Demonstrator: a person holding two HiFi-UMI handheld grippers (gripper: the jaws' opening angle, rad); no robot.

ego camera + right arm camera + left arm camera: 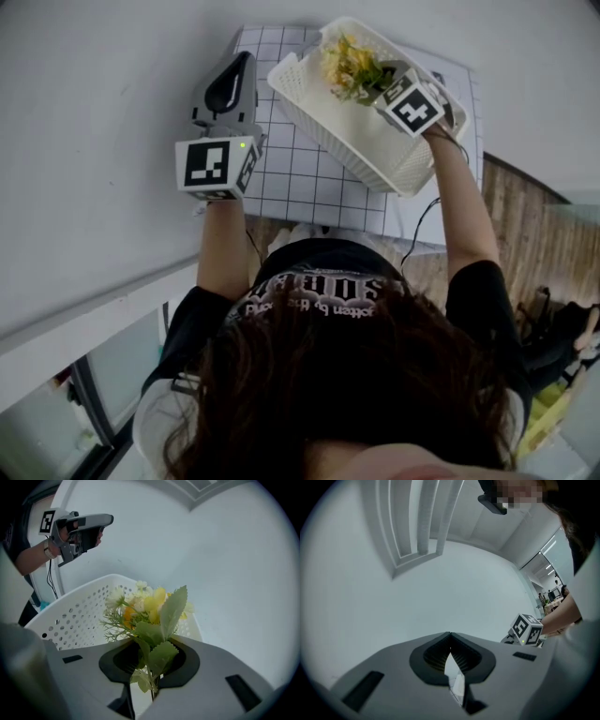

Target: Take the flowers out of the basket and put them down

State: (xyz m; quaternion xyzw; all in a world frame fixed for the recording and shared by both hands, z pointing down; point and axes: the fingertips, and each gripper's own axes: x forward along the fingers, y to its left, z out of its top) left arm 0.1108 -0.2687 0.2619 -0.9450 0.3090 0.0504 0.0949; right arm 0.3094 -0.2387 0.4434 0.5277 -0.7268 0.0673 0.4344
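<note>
Pale grey table (94, 122) with a white gridded mat (300, 178), perforated white basket (361, 145) on the mat.

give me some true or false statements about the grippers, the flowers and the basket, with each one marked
The right gripper is shut on the stems of the flowers. True.
The basket is white with perforated walls. True.
The flowers are red roses. False: the blooms are yellow and white, with green leaves.
The left gripper grips the basket's rim. False: its jaws are together on nothing, and it is apart from the basket.
</note>
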